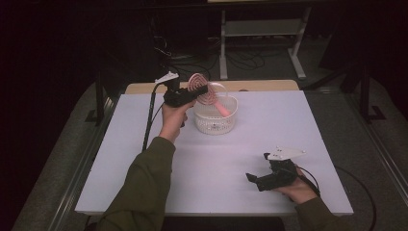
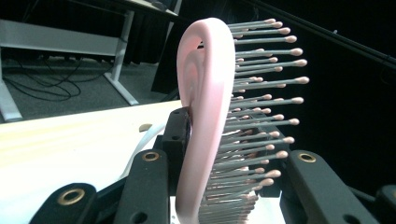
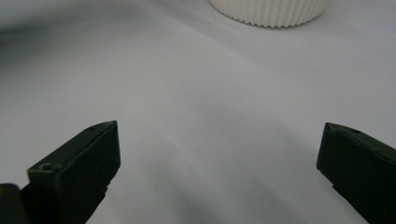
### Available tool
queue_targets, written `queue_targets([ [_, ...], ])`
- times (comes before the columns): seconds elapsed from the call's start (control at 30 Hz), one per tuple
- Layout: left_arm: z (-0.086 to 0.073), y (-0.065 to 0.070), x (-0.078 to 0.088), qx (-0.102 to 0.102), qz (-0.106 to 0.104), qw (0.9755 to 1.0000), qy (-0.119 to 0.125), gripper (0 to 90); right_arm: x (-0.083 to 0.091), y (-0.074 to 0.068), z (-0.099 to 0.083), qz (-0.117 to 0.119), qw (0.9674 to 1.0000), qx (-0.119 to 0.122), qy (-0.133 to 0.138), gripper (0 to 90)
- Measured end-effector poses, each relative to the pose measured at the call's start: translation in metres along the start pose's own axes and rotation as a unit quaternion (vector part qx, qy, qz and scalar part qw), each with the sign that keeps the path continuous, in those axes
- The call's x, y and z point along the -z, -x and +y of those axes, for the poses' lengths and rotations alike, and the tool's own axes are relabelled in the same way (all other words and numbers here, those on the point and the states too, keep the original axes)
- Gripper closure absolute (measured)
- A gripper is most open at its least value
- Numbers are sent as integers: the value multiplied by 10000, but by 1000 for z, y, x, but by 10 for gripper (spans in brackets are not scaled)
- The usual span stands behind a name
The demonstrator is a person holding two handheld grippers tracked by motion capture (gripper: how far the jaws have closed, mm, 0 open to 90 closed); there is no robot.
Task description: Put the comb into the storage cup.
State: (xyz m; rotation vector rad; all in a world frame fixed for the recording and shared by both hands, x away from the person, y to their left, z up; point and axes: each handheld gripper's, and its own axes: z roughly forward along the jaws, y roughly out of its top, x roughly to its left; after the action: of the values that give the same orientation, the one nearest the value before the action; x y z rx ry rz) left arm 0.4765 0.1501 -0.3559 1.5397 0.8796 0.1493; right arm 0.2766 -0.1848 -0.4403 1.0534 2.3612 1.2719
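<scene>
The pink hairbrush (image 2: 205, 116), its grey bristles pink-tipped, is pinched in the left gripper (image 1: 185, 95) jaws at 12 o'clock; its handle end is cut off. The right gripper (image 3: 219, 163) jaws are spread.

White table (image 1: 144, 144): left claw (image 1: 202, 89) clamped on a pink hairbrush (image 1: 199, 85), head raised, handle slanting into a white perforated basket (image 1: 215, 122). Right claw (image 1: 252, 177), jaws apart, resting near the table's front edge, well apart from the basket.
</scene>
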Motion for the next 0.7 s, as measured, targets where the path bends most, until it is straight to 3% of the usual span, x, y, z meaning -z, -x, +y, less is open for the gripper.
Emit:
queue_targets([
  [0.7, -17, -7, -9, 98, 66, 9998, -159, 640, 0, 0, 0, -18, 10000, -5, -8, 0],
])
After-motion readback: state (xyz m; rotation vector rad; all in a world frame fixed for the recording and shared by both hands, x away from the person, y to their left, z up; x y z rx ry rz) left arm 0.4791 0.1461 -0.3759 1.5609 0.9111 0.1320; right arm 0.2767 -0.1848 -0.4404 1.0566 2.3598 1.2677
